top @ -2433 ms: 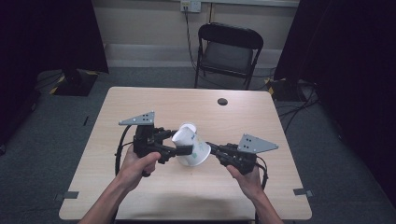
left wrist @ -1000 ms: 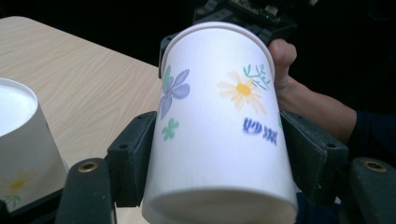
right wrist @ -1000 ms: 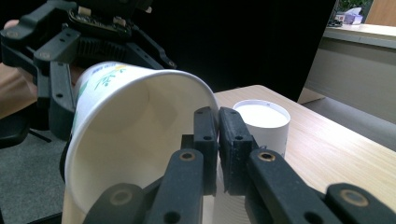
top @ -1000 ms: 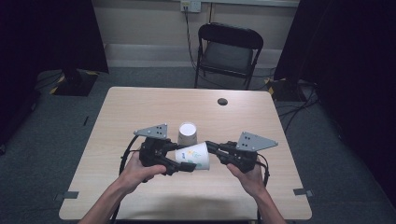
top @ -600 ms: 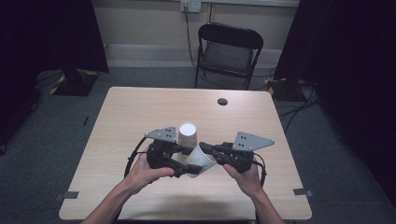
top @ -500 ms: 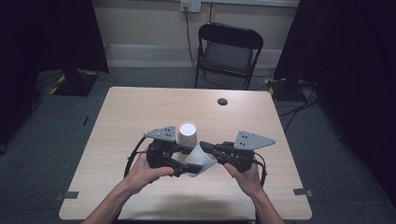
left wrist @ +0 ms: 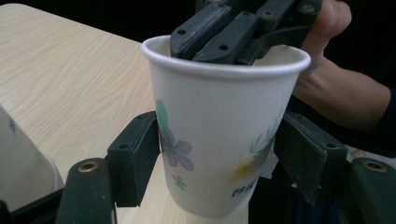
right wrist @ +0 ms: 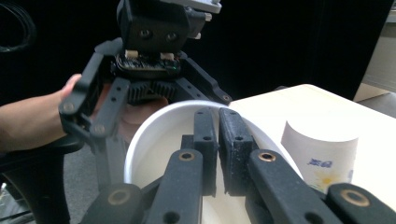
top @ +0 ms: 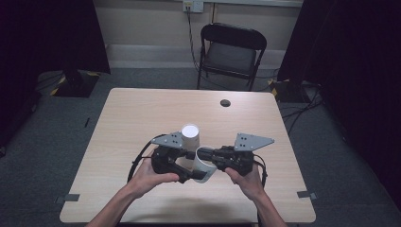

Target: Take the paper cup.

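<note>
- Paper cup [left wrist: 224, 130], white with a flower print, is hanging between my two tongs above the near middle of the table [top: 142, 113]; in the high view it is lying tilted, its mouth turned toward my right hand [top: 246, 177].
- I am holding my left tongs [top: 189, 172] around the outside of this cup: in the left gripper view the two black jaws are sitting at its two sides, spread to the cup's width. The left one is touching the wall beside the purple flower; whether the right one is pressing I cannot tell.
- I am reaching my right tongs [right wrist: 218, 154] into the cup's mouth; in the right gripper view the two jaws are lying pressed almost together inside the white rim, with just a thin slit between them and nothing pinched.
- In the left gripper view those right jaws are coming down over the rim from the far side, with my right hand behind them.
- My left hand [top: 151, 177] is gripping the left tongs from below.
- Just beyond the held cup, a second paper cup [top: 190, 137] is standing upside down on the table, flat base up, showing the same print in the right gripper view.
- Well apart, near the far edge, a small dark round object [top: 225, 102] is lying on the wood.
- Behind the table a black folding chair [top: 231, 52] is standing against the wall.
</note>
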`<state>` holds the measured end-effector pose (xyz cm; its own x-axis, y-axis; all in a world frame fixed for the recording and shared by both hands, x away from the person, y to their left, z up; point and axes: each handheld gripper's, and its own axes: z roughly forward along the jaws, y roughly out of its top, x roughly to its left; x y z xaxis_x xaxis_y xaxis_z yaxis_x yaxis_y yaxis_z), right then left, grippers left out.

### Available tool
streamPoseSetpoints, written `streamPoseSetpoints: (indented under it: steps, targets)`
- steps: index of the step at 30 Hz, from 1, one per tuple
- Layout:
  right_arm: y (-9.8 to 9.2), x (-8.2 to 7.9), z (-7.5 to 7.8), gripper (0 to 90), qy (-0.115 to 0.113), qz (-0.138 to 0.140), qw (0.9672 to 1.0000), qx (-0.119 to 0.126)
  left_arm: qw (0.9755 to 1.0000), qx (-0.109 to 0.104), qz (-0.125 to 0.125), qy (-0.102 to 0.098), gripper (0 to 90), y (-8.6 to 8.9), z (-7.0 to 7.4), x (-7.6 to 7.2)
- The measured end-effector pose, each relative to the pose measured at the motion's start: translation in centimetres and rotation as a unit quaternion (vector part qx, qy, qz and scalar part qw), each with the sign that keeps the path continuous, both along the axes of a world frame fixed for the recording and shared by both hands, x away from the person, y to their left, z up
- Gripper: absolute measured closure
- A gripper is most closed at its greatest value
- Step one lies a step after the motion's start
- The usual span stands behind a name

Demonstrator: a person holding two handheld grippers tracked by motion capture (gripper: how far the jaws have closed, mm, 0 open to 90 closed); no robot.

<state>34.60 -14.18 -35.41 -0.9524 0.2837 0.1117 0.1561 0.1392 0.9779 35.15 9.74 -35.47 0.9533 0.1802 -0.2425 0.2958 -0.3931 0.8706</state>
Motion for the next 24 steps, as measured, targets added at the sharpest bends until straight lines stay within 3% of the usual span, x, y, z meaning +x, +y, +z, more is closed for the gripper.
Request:
streamPoseSetpoints:
  steps: [4,11,13,17,20,24]
  targets:
    - [-0.1,0.0,0.1,84.6,0.001,0.001,1.0,0.004,1.0,-0.003,0.0,-0.002,32.3,-0.1,0.0,0.0]
    - [-0.3,-0.1,0.2,64.9,-0.005,-0.026,0.9996,0.014,0.9999,-0.005,0.011,-0.007,33.8,0.2,0.0,0.0]
    - [-0.4,-0.1,0.3,64.1,-0.007,-0.03,0.9994,0.015,0.9999,-0.006,0.011,-0.006,34.2,0.3,0.0,0.0]
    - [-0.9,-0.1,0.5,54.0,-0.012,-0.047,0.9987,0.018,0.9998,-0.012,0.015,-0.004,34.3,0.5,0.1,0.1]
    - [-1.5,0.2,0.5,51.1,-0.004,-0.061,0.9977,0.03,0.9998,-0.012,0.014,-0.006,34.5,0.5,0.1,0.0]
    - [-1.5,0.3,0.0,46.7,0.009,-0.062,0.998,0.015,0.9999,-0.01,0.009,-0.003,34.6,0.3,0.1,0.0]
